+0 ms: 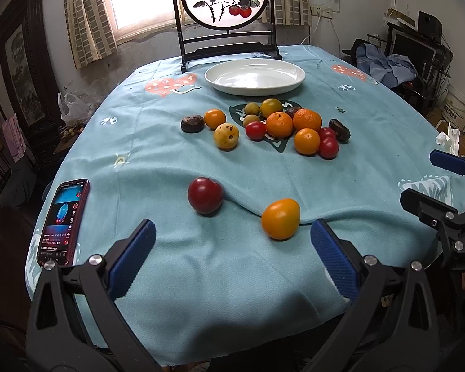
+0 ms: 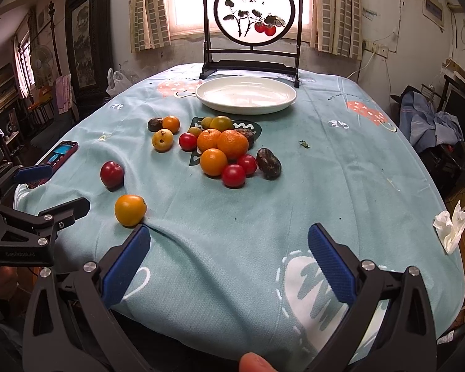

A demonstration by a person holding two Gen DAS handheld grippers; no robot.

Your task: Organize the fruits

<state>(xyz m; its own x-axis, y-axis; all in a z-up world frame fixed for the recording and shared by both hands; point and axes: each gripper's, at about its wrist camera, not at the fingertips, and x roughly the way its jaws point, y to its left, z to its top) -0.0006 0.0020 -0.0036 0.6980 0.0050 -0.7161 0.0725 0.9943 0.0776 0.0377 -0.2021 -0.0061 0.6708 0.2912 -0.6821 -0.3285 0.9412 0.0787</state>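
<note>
Both grippers hover low over the near edge of the tabletop (image 1: 232, 279), fingers spread wide, pinching nothing. The left gripper (image 1: 232, 257) points at two stray fruits: a smooth dark-red plum (image 1: 205, 195) ahead of its left finger and a glossy orange fruit (image 1: 280, 218) just ahead, nearer its right finger. The right gripper (image 2: 228, 257) has that orange fruit just beyond its left fingertip. Farther back lies a cluster of fruits (image 1: 272, 124), well short of one shallow white plate (image 1: 254, 76). The teal cloth (image 2: 341, 170) is wrinkled.
</note>
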